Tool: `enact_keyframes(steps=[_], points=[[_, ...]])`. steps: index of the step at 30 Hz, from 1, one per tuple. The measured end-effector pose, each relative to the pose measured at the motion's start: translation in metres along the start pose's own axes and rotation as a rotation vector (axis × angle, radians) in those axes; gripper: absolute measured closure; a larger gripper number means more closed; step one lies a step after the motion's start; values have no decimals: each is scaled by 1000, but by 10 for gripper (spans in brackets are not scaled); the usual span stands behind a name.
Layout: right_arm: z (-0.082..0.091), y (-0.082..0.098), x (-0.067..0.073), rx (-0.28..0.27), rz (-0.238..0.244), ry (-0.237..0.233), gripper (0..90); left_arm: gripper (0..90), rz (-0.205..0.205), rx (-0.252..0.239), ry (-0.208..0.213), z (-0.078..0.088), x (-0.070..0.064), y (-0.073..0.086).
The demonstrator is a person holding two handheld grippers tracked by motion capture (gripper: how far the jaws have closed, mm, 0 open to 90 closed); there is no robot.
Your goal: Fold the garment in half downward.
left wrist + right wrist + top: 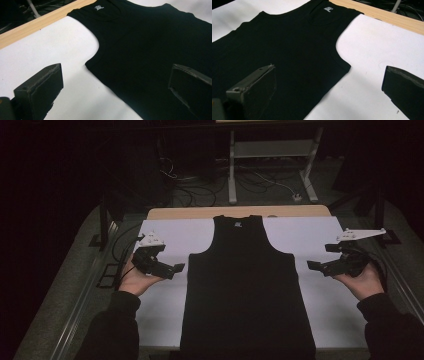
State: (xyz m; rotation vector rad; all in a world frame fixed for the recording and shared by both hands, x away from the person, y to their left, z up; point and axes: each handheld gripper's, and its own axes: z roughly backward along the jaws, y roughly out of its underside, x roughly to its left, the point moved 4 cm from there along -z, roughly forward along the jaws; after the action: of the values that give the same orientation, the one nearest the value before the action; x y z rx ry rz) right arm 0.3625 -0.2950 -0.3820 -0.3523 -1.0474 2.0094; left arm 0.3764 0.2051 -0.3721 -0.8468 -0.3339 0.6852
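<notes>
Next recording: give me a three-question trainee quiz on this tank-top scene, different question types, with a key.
1. True or false: the left tongs are already clamped on the black tank top.
2. Multiple choice: the tank top lies A) crumpled in a heap, B) spread flat with its neck toward the far edge, C) hanging off the left side.
3. Fill in: the garment rests on a ____ sheet covering the table.

Key:
1. False; both the left tongs and the right tongs are open, beside the garment's sides and holding nothing.
2. B
3. white
</notes>
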Motion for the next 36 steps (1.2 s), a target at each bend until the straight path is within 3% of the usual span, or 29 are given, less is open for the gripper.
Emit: enact_keyframes(steps=[8, 12, 23, 36], points=[[-3, -7, -4, 23, 1, -11, 0, 0, 7, 23, 11, -9, 6, -2], [-4, -11, -8, 6, -11, -16, 0, 0, 22, 17, 11, -12, 13, -3], [-12, -15, -18, 35, -9, -3, 0, 0, 43, 12, 8, -17, 23, -7], [-20, -30, -32, 44, -16, 9, 0, 0, 30, 45, 15, -23, 30, -15]])
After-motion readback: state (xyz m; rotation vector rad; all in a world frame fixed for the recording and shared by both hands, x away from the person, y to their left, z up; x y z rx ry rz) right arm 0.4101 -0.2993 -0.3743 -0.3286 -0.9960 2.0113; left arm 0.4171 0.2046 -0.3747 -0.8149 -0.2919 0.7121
